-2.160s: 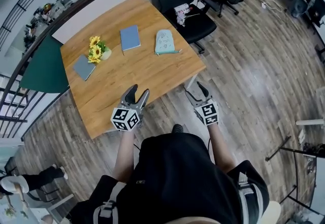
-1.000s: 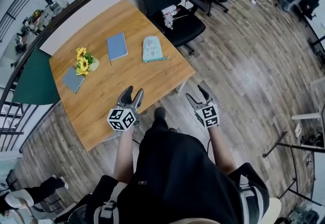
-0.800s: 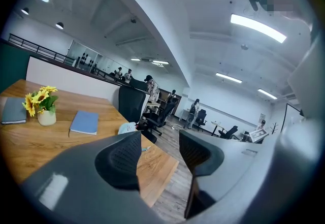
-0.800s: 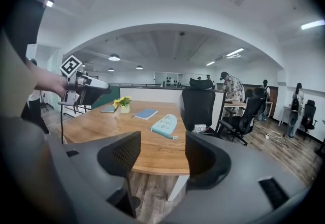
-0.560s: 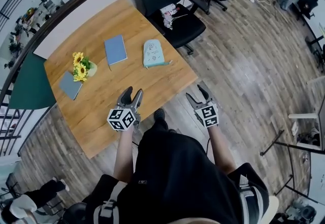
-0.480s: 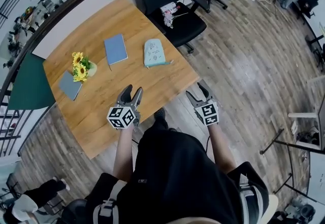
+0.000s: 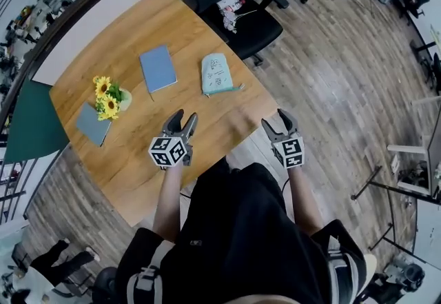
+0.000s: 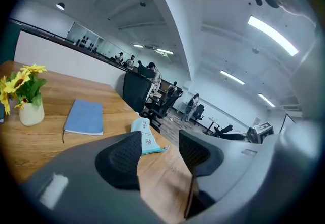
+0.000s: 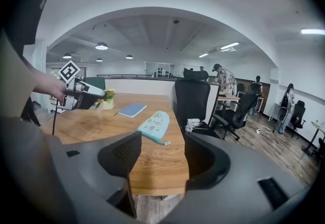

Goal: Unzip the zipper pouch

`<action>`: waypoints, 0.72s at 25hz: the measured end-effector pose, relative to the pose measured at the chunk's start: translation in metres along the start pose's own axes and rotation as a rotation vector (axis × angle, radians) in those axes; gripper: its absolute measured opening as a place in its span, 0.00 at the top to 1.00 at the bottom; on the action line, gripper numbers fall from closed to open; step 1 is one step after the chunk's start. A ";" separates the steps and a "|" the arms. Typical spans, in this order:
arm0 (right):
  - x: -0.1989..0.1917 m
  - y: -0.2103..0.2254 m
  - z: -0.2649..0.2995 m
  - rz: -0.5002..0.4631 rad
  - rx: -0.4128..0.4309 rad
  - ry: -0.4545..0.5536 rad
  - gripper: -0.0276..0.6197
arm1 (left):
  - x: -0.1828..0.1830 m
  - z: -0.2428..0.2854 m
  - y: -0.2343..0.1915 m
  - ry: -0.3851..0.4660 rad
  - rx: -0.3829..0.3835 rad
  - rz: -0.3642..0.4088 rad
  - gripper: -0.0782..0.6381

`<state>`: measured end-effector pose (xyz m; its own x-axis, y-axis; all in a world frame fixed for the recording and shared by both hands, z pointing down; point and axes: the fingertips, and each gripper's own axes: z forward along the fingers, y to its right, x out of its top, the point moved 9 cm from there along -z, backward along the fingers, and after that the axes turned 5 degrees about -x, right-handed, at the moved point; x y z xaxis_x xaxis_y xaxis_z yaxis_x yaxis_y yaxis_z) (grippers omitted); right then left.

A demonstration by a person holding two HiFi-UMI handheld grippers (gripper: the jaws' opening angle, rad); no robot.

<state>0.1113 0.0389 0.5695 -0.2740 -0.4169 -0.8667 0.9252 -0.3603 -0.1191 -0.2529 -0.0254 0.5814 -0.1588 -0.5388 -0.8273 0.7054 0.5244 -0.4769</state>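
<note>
On the square light-wood table (image 7: 207,116), near its far right edge: pale mint fabric zipper pouch (image 7: 217,74), flat, untouched, seemingly zipped. Both tools empty, jaws apart: left gripper (image 7: 184,117) over the table's near edge, right gripper (image 7: 274,120) just off it. Unzipping not yet begun.

Table (image 7: 180,28) with pouch (image 7: 217,75), notebooks (image 7: 158,68), flowers (image 7: 107,94)

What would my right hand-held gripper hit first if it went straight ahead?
Probably the wooden table, near its edge. The zipper pouch lies farther on, slightly left. Height above the tabletop is unclear, so it might pass over.
</note>
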 end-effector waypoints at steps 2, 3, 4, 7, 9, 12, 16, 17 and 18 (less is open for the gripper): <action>0.003 -0.004 0.008 -0.001 0.002 -0.005 0.54 | -0.001 0.008 -0.009 -0.019 -0.005 -0.005 0.59; 0.005 -0.007 0.012 -0.006 0.004 -0.003 0.55 | -0.002 0.011 -0.014 -0.027 -0.003 -0.007 0.59; 0.006 -0.009 0.014 -0.012 0.005 0.002 0.56 | -0.003 0.014 -0.018 -0.037 0.000 -0.010 0.59; 0.008 -0.013 0.021 -0.017 0.012 0.007 0.60 | -0.009 0.024 -0.028 -0.072 0.006 -0.013 0.59; 0.008 -0.012 0.028 -0.012 0.024 -0.002 0.61 | -0.011 0.032 -0.034 -0.087 0.006 -0.025 0.59; 0.010 -0.007 0.037 -0.017 0.034 0.017 0.61 | -0.016 0.046 -0.042 -0.104 0.004 -0.053 0.60; 0.004 -0.002 0.054 -0.029 0.068 0.004 0.64 | -0.026 0.070 -0.052 -0.137 0.010 -0.064 0.60; 0.002 -0.002 0.060 -0.033 0.080 -0.002 0.64 | -0.030 0.076 -0.054 -0.150 0.010 -0.068 0.60; 0.001 -0.001 0.065 -0.035 0.089 -0.007 0.64 | -0.033 0.082 -0.056 -0.163 0.007 -0.071 0.60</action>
<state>0.0929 -0.0151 0.6000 -0.3074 -0.4083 -0.8595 0.8882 -0.4473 -0.1051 -0.2308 -0.0906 0.6601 -0.0944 -0.6742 -0.7325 0.7016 0.4770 -0.5295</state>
